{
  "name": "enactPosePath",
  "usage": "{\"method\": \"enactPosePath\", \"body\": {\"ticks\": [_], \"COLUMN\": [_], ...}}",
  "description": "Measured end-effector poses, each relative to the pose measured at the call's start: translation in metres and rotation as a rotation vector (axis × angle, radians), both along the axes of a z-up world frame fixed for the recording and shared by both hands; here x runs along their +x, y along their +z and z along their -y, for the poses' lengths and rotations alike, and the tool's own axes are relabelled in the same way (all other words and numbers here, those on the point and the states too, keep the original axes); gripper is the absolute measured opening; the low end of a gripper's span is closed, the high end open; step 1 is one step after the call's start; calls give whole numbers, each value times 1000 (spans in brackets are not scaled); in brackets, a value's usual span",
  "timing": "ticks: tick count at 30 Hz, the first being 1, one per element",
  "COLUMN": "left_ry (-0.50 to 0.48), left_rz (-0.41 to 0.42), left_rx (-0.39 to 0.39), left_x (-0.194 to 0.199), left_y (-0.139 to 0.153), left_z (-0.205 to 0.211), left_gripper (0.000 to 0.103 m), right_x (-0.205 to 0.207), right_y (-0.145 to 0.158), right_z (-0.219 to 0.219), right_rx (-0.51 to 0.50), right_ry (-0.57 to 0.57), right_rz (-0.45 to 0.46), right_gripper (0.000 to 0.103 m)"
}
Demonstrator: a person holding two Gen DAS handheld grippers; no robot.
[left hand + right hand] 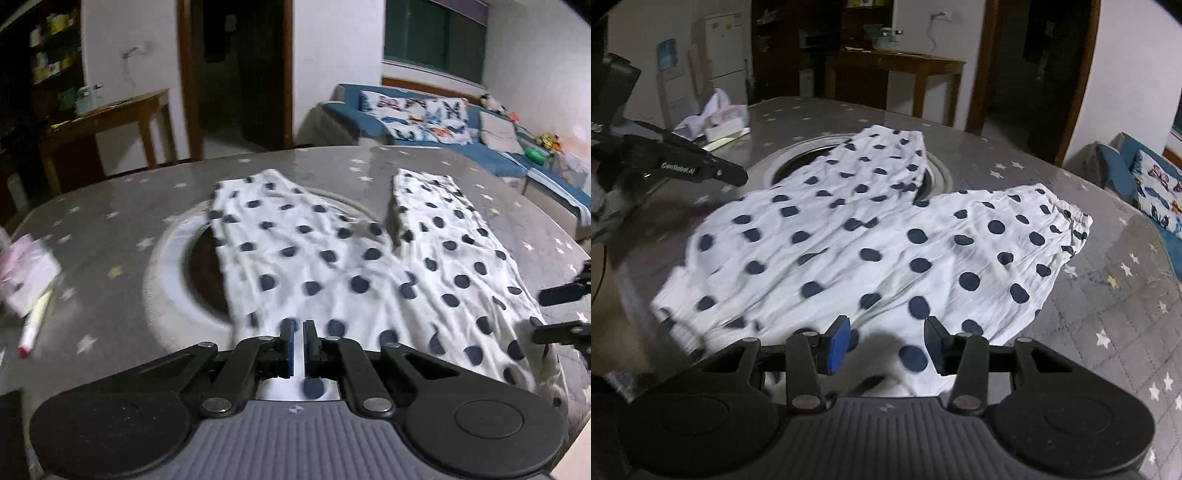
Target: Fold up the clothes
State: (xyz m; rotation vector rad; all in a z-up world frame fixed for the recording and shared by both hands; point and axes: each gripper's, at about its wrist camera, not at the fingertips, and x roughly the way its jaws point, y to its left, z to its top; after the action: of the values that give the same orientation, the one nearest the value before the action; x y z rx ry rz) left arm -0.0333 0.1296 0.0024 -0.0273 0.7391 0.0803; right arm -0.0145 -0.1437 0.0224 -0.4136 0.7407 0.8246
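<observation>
White trousers with dark blue dots [362, 266] lie spread on the grey star-patterned table, legs pointing away, one leg over the round inset. They also show in the right wrist view [871, 236]. My left gripper [298, 334] has its jaws nearly closed, a thin gap between them, over the waist edge; whether cloth is pinched is unclear. My right gripper [886, 343] is open, just above the near edge of the trousers. Its fingers [561, 295] show at the right edge of the left wrist view. The left gripper shows at the left in the right wrist view [735, 177].
A round recessed inset [177, 266] sits in the table [110, 206]. A pen [33, 328] and a pink packet [26, 273] lie at the left. A tissue box [724, 123] stands at the far side. A blue sofa [461, 129] and a wooden desk [110, 122] stand beyond.
</observation>
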Motion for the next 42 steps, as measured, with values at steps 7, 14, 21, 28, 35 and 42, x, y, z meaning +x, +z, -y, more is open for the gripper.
{"method": "enactPosePath", "body": {"ticks": [7, 14, 21, 28, 35, 42], "left_ry": [-20, 17, 16, 9, 38, 117], "left_rz": [-85, -108, -85, -99, -102, -120], "left_rx": [14, 33, 18, 15, 97, 134], "left_x": [29, 30, 50, 97, 123, 143], "left_y": [-35, -40, -28, -33, -45, -47], "left_z": [6, -12, -13, -13, -25, -51], "left_gripper": [6, 7, 7, 7, 8, 7], "right_x": [17, 15, 42, 101, 133, 146], "right_y": [-26, -24, -12, -18, -39, -34], "right_z": [5, 19, 11, -6, 3, 25], "right_rx": [-32, -71, -15, 0, -6, -37], "right_ry": [-63, -56, -68, -129, -197, -242], "right_rz": [-45, -77, -55, -16, -42, -33], "right_gripper": [45, 45, 45, 45, 46, 46]}}
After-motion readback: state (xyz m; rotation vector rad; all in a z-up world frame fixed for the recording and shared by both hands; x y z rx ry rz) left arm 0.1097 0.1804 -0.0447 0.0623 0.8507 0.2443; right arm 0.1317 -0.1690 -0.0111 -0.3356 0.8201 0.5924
